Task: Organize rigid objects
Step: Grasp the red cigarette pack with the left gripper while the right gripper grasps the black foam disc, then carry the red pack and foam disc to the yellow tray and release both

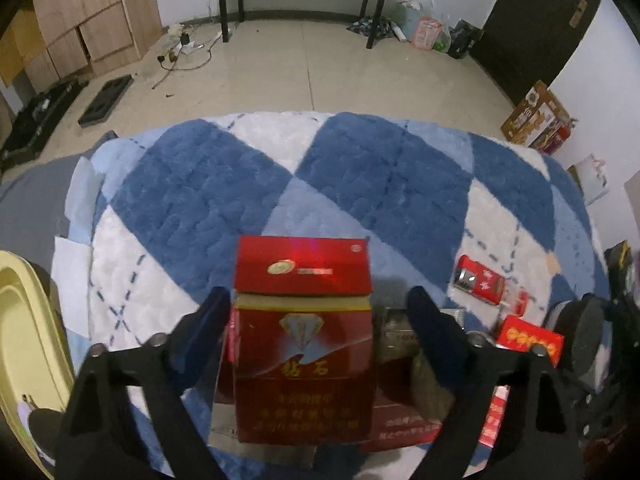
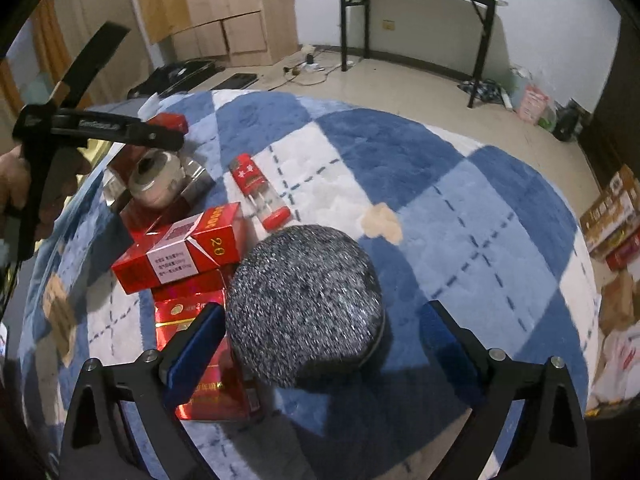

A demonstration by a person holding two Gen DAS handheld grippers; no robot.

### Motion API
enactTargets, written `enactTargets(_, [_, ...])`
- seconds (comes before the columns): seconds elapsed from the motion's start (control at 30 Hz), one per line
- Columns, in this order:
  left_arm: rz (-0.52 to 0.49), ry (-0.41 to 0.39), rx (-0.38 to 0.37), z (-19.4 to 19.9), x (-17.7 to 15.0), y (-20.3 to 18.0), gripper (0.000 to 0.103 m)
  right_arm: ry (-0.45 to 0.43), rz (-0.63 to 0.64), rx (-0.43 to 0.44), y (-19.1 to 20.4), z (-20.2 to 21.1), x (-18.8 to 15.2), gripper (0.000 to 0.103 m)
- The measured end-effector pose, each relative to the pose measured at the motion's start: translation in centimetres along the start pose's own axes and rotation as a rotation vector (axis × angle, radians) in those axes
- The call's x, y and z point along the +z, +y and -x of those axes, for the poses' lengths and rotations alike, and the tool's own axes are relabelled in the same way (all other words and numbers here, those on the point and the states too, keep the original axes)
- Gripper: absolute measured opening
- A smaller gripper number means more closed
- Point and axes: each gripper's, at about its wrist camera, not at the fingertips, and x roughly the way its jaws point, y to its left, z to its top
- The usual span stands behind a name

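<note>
Dark red, upright cigarette carton with a diamond emblem [image 1: 304, 360] stands between the parted fingers of the left gripper [image 1: 316, 320], long axis vertical, pads not touching it; the right gripper [image 2: 320, 332], jaws also apart, brackets a speckled grey round lid [image 2: 304, 304], both on the blue-and-white plush blanket [image 2: 460, 200].

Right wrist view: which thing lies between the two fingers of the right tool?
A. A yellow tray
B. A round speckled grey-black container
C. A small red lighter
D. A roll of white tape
B: the round speckled grey-black container sits between the fingers of the right tool, which stand apart from its sides; the red cigarette packs lie to its left on the blue and white rug.
</note>
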Motion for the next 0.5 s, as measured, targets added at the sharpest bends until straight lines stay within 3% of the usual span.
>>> enactTargets(0.03, [0.002, -0.009, 0.003, 0.2, -0.1, 0.1, 0.079, 0.011, 0.011, -0.003, 0.2, -0.6, 0.2, 0.091])
enactTargets(0.1, [0.037, -0.028, 0.0, 0.7, -0.3, 0.6, 0.065, 0.028, 0.034, 0.008, 0.5, -1.3, 0.4, 0.074])
enactTargets(0.13, [0.05, -0.031, -0.009, 0.9, -0.3, 0.9, 0.059, 0.024, 0.044, -0.002, 0.7, -1.4, 0.4, 0.074])
enactTargets(0.33, [0.026, -0.045, -0.019, 2.1, -0.5, 1.6, 0.059, -0.005, 0.017, -0.014, 0.4, -0.6, 0.5, 0.073])
enactTargets(0.5, [0.033, -0.099, -0.044, 6.2, 0.3, 3.6, 0.059, -0.055, -0.023, -0.032, -0.8, 2.4, 0.5, 0.073])
